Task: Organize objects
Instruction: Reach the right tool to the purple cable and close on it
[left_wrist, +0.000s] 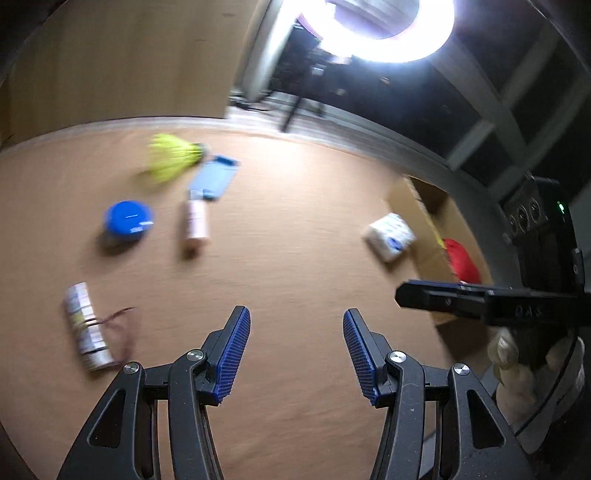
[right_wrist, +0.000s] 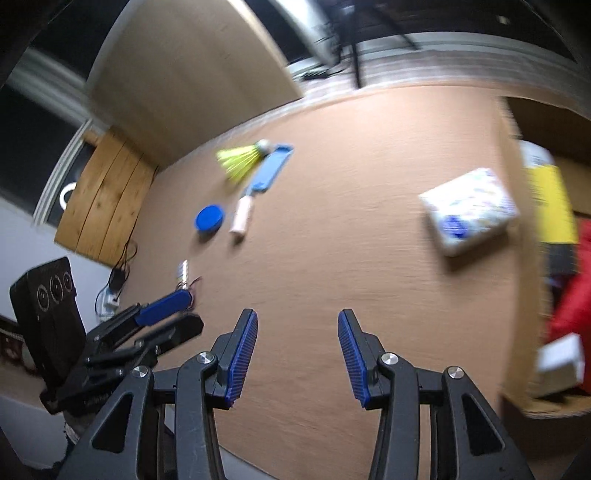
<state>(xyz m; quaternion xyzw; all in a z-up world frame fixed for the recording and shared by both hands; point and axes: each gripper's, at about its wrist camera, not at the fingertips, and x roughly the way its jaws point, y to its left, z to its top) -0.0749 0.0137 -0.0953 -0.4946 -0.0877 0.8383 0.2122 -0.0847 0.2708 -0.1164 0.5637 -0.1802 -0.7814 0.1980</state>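
Loose objects lie on a brown table (left_wrist: 288, 266): a yellow shuttlecock (left_wrist: 171, 158), a blue flat case (left_wrist: 216, 177), a pink tube (left_wrist: 195, 221), a blue round lid (left_wrist: 127, 219), a silver battery pack with wires (left_wrist: 86, 326) and a white tissue pack (left_wrist: 391, 236). My left gripper (left_wrist: 295, 350) is open and empty above the near table. My right gripper (right_wrist: 297, 350) is open and empty too; the tissue pack (right_wrist: 469, 210) lies ahead to its right. The shuttlecock (right_wrist: 240, 158), case (right_wrist: 273, 166), tube (right_wrist: 242, 214) and lid (right_wrist: 209, 218) lie far left.
A cardboard box (left_wrist: 432, 236) stands at the table's right edge with a red item (left_wrist: 461, 258) inside; in the right wrist view it (right_wrist: 517, 402) holds yellow, red and white things. A wooden panel (left_wrist: 122, 62) stands behind the table. Both views are motion-blurred.
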